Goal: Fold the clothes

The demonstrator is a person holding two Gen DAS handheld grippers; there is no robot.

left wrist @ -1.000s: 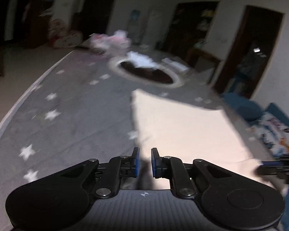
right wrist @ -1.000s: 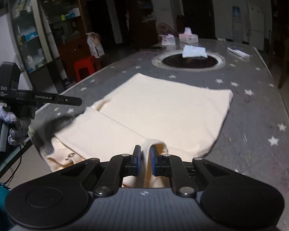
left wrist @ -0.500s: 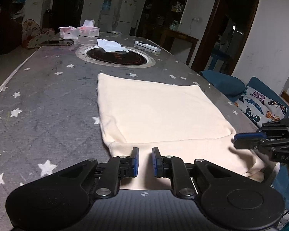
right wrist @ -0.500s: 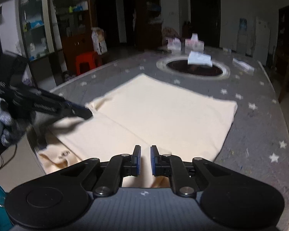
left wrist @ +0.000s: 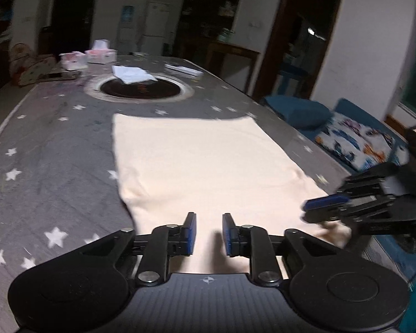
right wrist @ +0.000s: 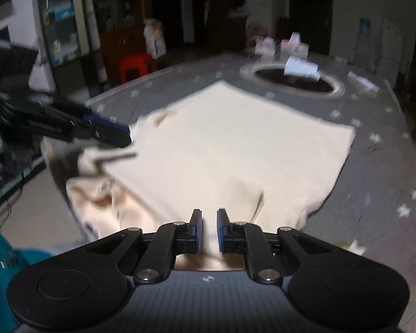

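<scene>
Lying flat on the grey star-print counter (left wrist: 41, 149), the cream garment (left wrist: 202, 161) spreads toward a round dark inset (left wrist: 140, 88) — its near edge bunches by both grippers. Left gripper (left wrist: 208, 231): jaws spread, cloth showing in the gap. Right gripper (right wrist: 208, 229): jaws slightly apart — whether they pinch the cloth I cannot tell

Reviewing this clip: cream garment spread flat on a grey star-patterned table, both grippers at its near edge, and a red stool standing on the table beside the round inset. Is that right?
Not quite. The red stool stands on the floor beyond the table's far-left edge, not on it, as the right wrist view shows. The rest holds: the cream garment lies on the grey star-patterned table, with the left gripper and right gripper at its near edge.
</scene>
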